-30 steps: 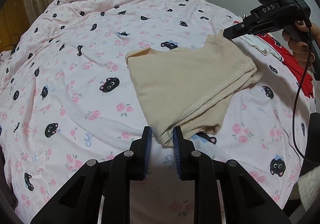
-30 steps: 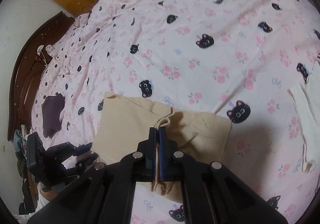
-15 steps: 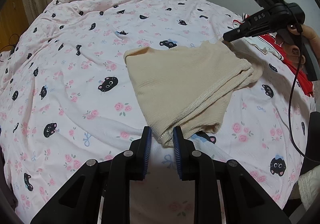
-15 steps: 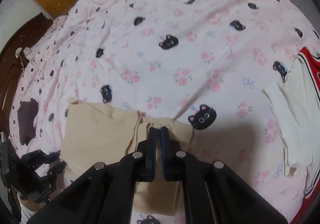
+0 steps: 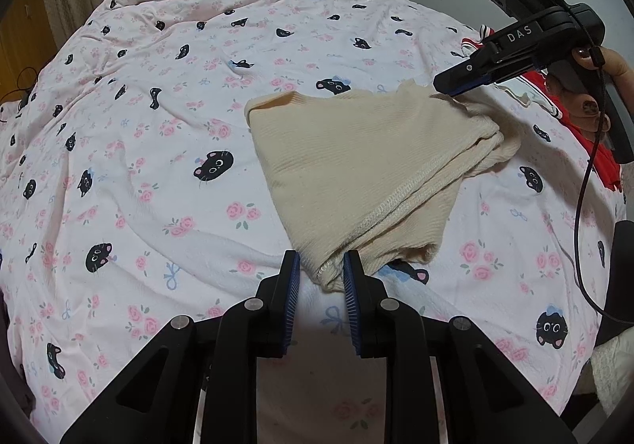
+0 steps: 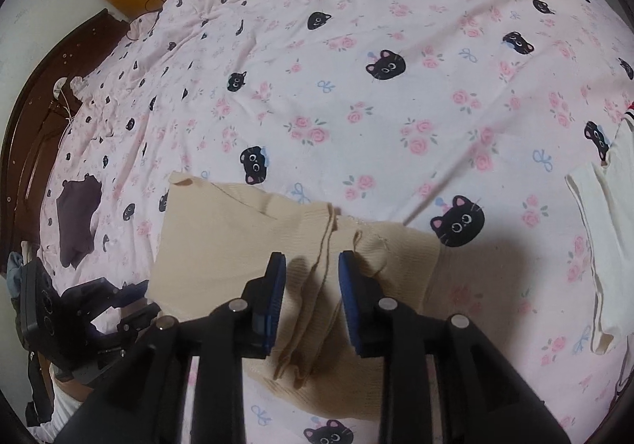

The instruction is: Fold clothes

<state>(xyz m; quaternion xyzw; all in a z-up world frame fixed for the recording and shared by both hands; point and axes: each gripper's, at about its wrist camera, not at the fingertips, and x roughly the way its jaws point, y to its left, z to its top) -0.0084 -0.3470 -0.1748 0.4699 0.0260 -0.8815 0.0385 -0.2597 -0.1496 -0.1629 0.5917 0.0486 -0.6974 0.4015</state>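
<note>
Both wrist views look down closely from opposite ends at the same beige garment (image 5: pixel 356 166) on the bed (image 6: pixel 356 87).

The black left gripper with blue-padded fingers (image 5: pixel 319 275) reaches toward twelve o'clock with jaws parted, while the matching black right gripper (image 6: pixel 311 277), gripped by a hand with dark-painted nails (image 5: pixel 594 87), also stands spread apart.

I see a plain beige ribbed garment (image 5: pixel 356 166) on a pale pink bedsheet (image 5: pixel 158 166) printed with black cat faces, pink roses and blue bows. Far right lies a red-and-white garment (image 5: pixel 531 95); my grippers' pads (image 5: pixel 292 281) are blue.
</note>
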